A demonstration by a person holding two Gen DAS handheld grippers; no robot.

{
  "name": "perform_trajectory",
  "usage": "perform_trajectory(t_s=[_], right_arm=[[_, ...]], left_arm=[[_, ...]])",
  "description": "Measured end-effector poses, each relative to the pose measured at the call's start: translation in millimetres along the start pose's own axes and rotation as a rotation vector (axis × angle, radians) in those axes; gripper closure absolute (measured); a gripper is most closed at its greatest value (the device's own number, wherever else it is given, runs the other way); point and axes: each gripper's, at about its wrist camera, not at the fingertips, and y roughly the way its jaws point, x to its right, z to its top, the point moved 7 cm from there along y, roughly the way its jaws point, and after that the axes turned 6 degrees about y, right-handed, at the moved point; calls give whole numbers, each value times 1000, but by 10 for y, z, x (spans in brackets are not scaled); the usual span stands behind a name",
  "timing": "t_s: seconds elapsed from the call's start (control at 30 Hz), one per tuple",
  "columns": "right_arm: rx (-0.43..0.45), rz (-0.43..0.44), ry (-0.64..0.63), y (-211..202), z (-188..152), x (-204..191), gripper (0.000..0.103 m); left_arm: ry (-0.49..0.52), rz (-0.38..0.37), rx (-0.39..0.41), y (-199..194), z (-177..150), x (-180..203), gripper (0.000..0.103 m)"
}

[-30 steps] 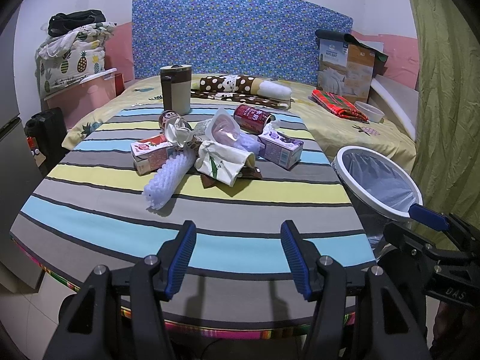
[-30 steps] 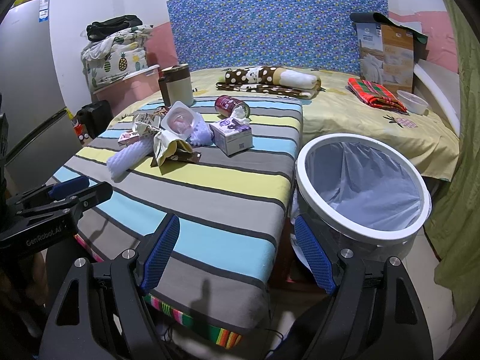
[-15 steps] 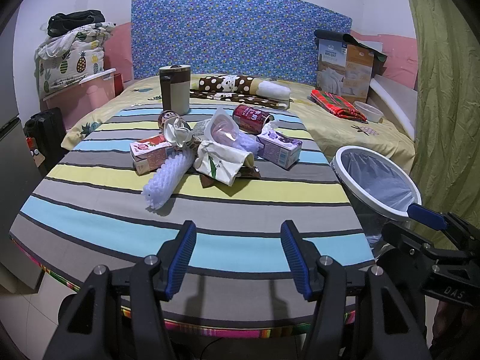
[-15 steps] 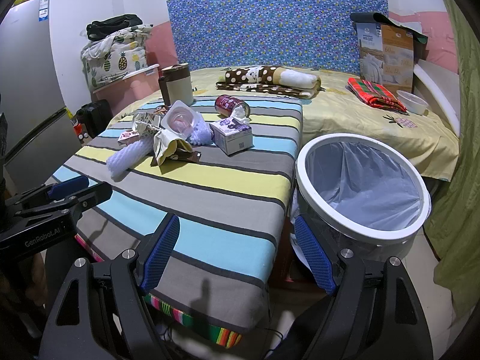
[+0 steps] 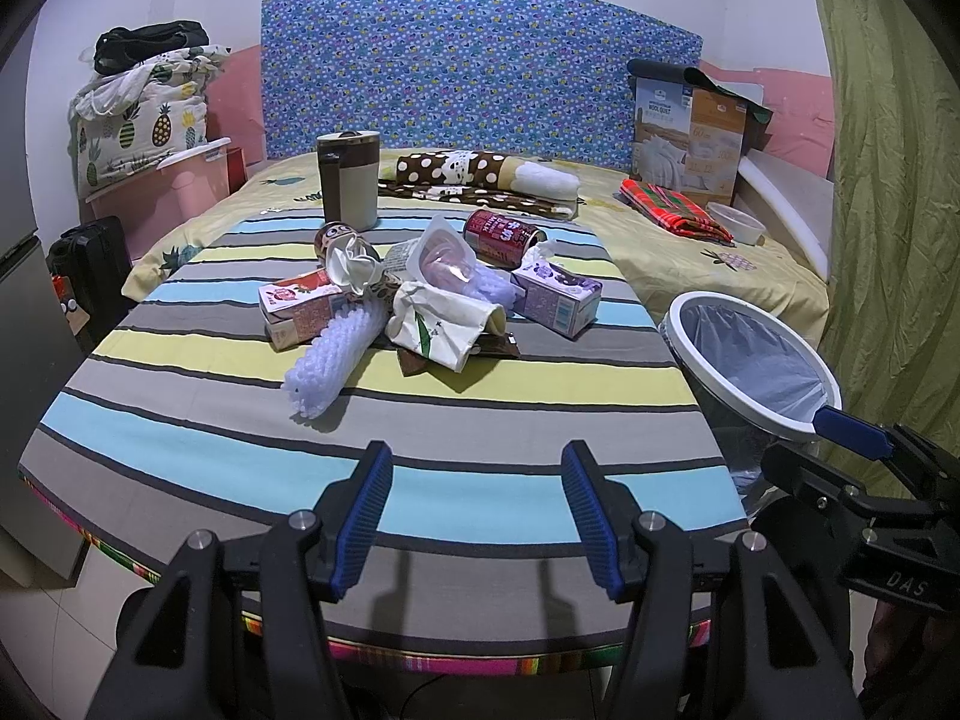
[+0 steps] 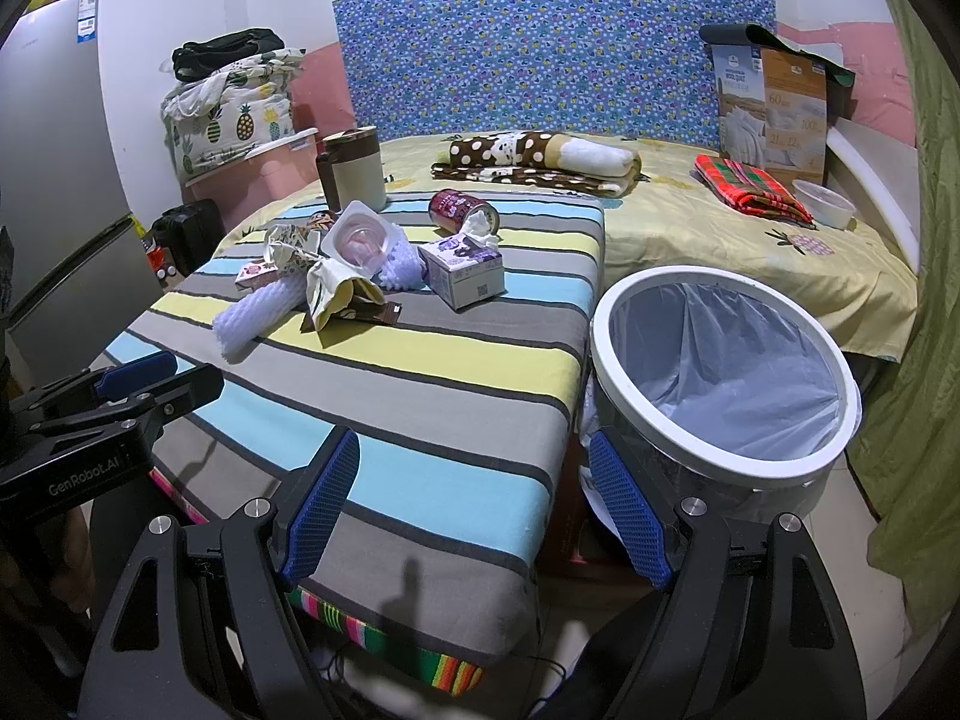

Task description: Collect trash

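A pile of trash lies mid-table on the striped cloth (image 5: 420, 420): a white foam net sleeve (image 5: 333, 354), a red-and-white carton (image 5: 300, 303), a crumpled paper bag (image 5: 441, 324), a clear plastic cup (image 5: 441, 252), a purple carton (image 5: 555, 297) and a red can (image 5: 501, 237). The white-rimmed bin with a plastic liner (image 6: 720, 384) stands at the table's right side. My left gripper (image 5: 474, 513) is open and empty over the table's near edge. My right gripper (image 6: 474, 507) is open and empty, between table corner and bin.
A beige and brown jug (image 5: 348, 186) stands at the table's far end. Behind is a bed with a dotted blanket (image 5: 480, 177), a red plaid cloth (image 5: 672, 210), a bowl (image 5: 735, 222) and a box (image 5: 690, 132). A green curtain (image 5: 888, 210) hangs on the right.
Almost nothing has changed: both grippers stay open and nearly still, with only a very slight drift of the views. The trash has not moved.
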Motion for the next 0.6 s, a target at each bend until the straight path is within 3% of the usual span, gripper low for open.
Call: perform_trajectory(t_s=[0.6], right_arm=[[-10,-3,-6,23,-12,5,23]], left_arm=[[5,-5,3,-20,24,24,43]])
